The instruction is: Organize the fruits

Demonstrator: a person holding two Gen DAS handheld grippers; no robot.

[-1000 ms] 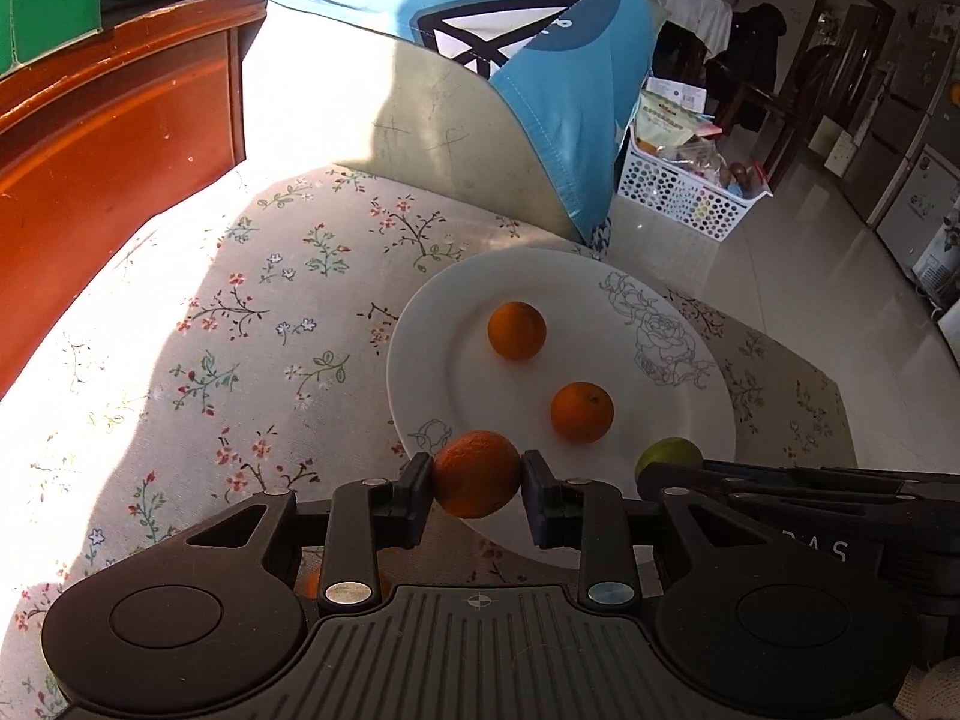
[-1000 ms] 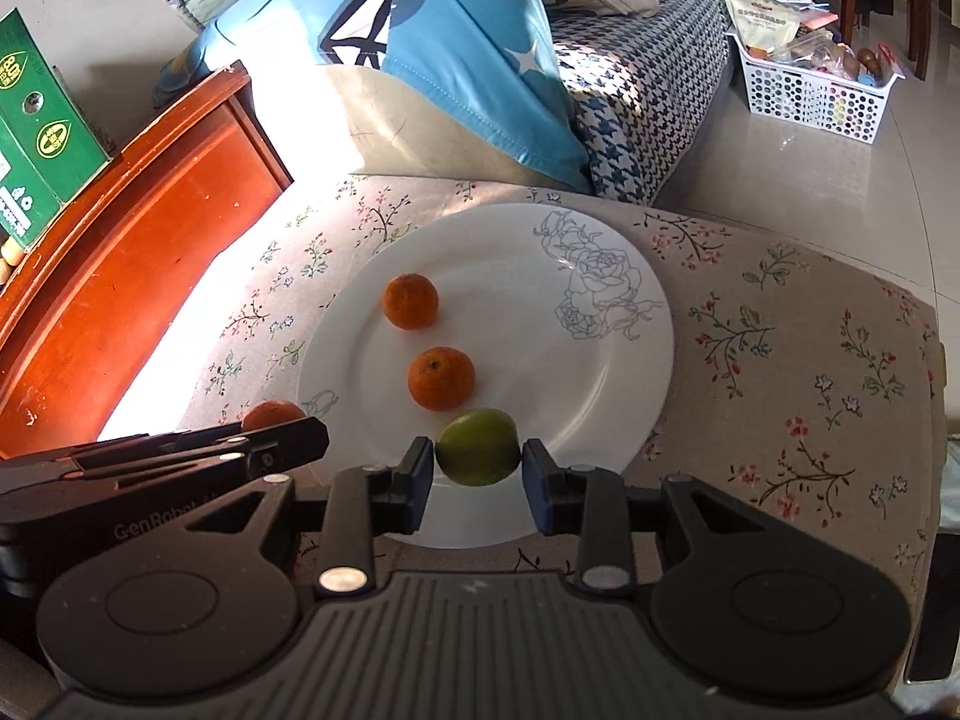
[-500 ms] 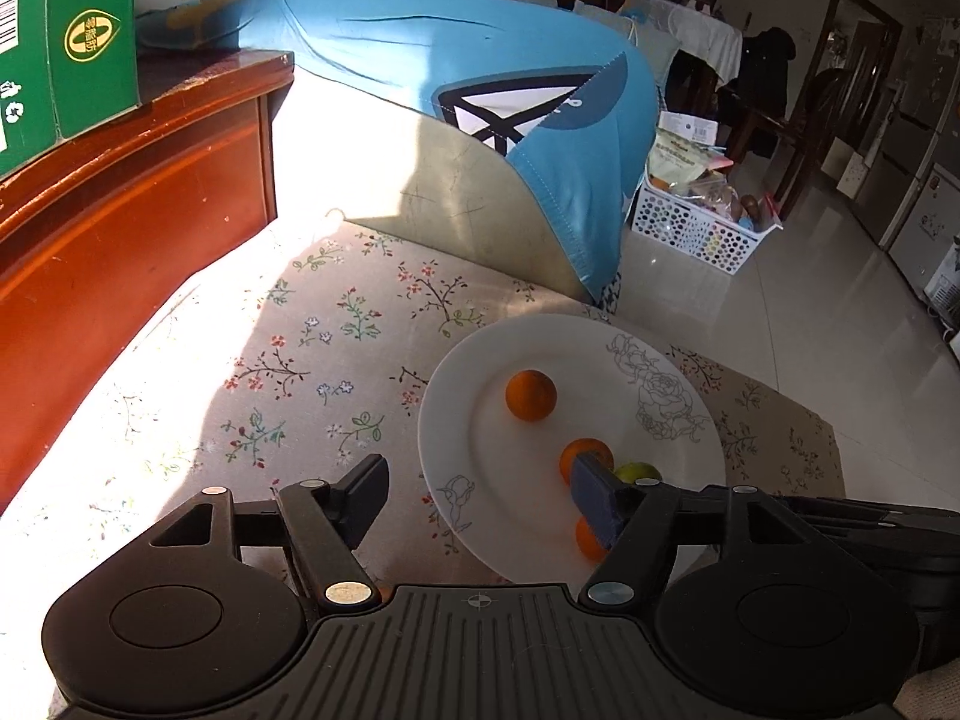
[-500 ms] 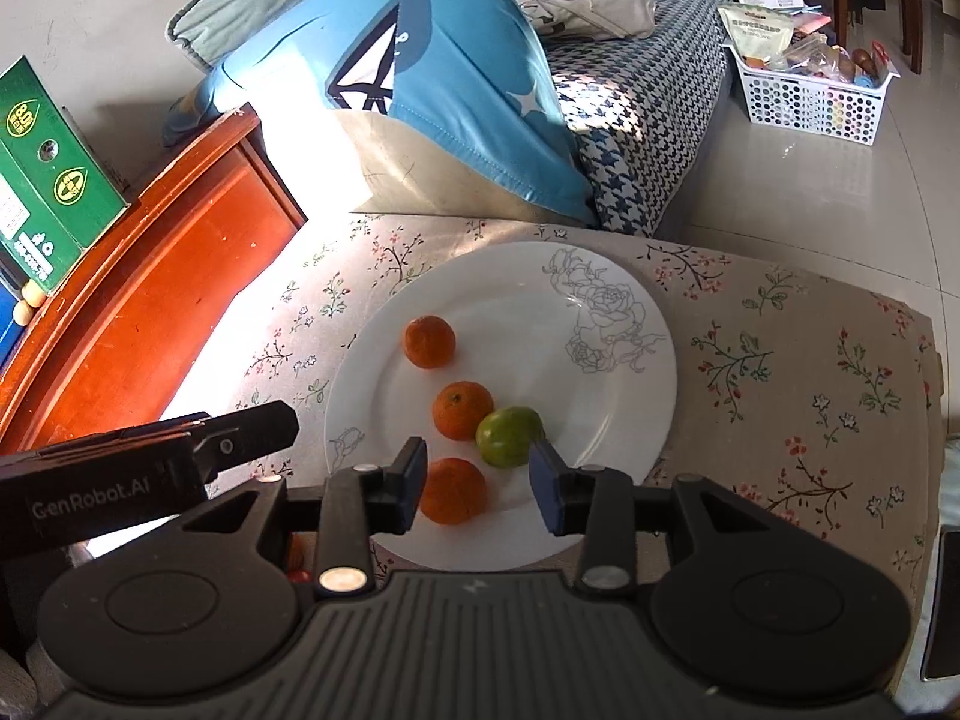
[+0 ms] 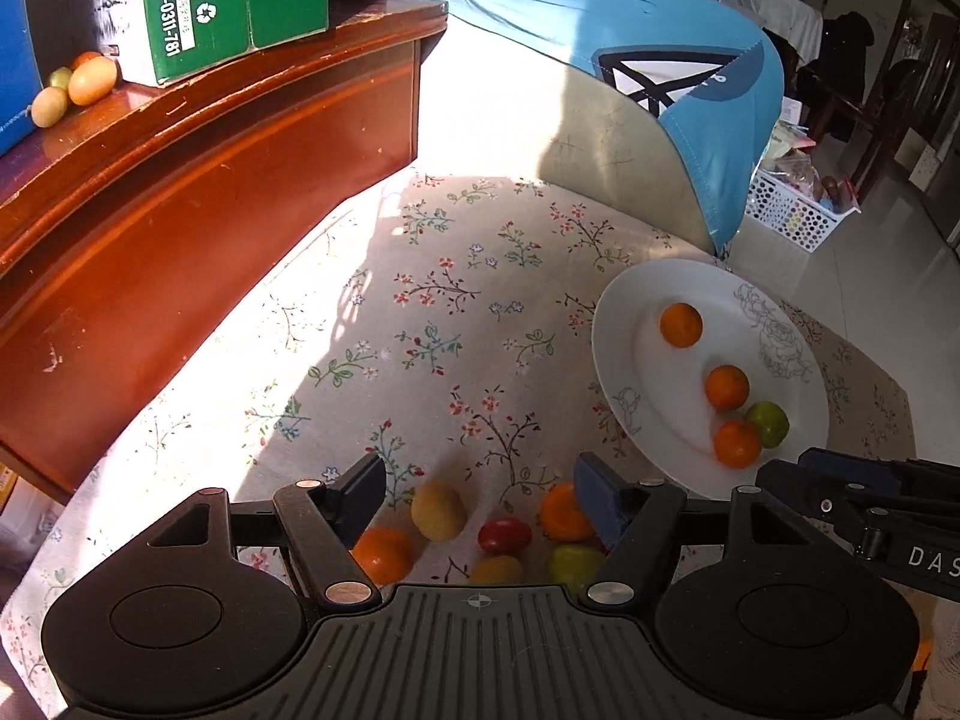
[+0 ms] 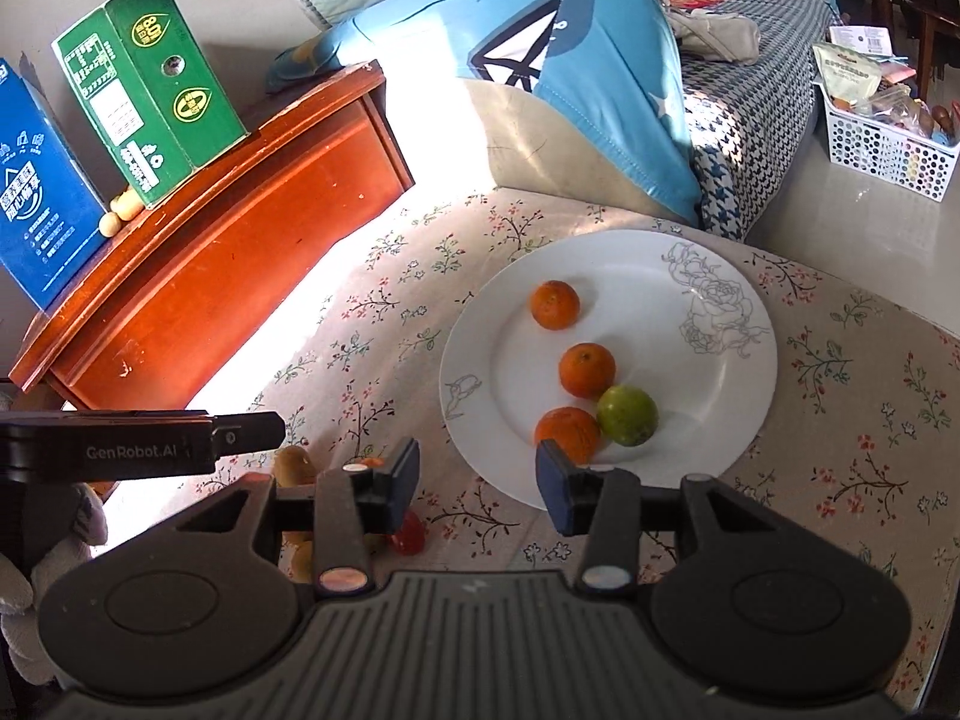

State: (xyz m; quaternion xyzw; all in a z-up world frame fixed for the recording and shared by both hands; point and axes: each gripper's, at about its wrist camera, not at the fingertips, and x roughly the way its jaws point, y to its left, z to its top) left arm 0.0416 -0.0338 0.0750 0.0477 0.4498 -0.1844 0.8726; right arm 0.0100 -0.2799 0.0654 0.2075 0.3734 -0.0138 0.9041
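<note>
A white plate [image 6: 708, 264] [image 5: 624, 324] on the floral cloth holds three oranges [image 6: 587, 369] [image 5: 726, 387] and a green citrus [image 6: 627, 414] [image 5: 768, 423]. My left gripper [image 5: 480, 495] is open and empty above a loose pile on the cloth: a yellow fruit [image 5: 438, 509], a red tomato [image 5: 504, 535], oranges [image 5: 382, 553] and a green fruit [image 5: 570, 564]. My right gripper [image 6: 477, 477] is open and empty at the plate's near-left rim. The left gripper's body [image 6: 144, 450] shows in the right wrist view.
A red wooden cabinet [image 5: 198, 192] stands to the left with green [image 6: 150, 96] and blue [image 6: 42, 204] cartons and small fruits [image 5: 90, 81] on top. A blue cushion [image 6: 540, 72] and checked sofa lie behind. A white basket [image 6: 888, 144] sits on the floor.
Both grippers let go of their fruit on the plate, an orange and the green citrus, opened and pulled back. The left one swung left over the loose pile.
</note>
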